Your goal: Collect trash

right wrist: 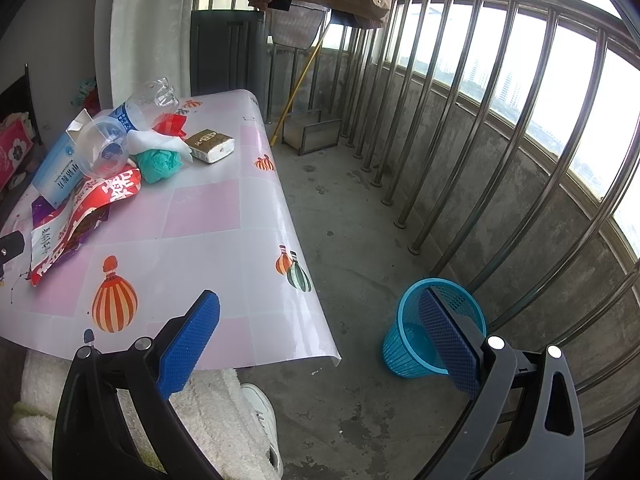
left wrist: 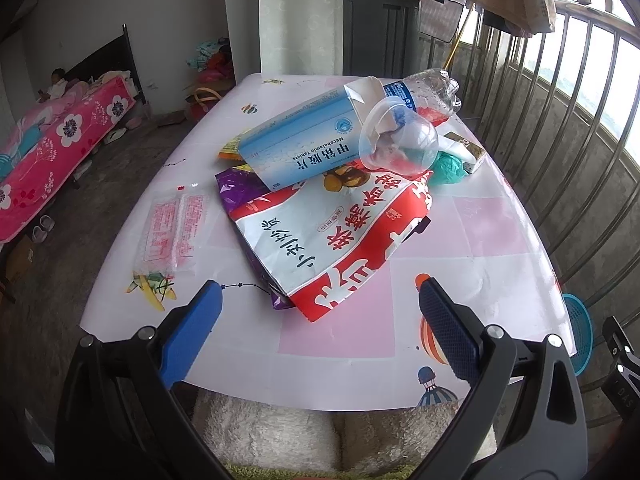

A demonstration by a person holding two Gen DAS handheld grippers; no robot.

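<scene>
Lying at centre frame on the table [left wrist: 460,240], the red-and-white snack bag [left wrist: 340,236] is judged light, crinkly and slippery; its near edge should be pinched. Both the left gripper [left wrist: 320,312] and right gripper [right wrist: 324,320] are spread open, empty. The basket [right wrist: 404,344], lower right, seems empty.

My right gripper's far finger [right wrist: 448,340] covers part of the blue basket [right wrist: 408,344]. Ahead of my left gripper, the red snack bag [left wrist: 340,240] hides most of the purple wrapper [left wrist: 232,192] under it, and the yellow packet [left wrist: 230,148] barely peeks past the tablet box [left wrist: 296,140]. The bag's small print is unreadable.
</scene>
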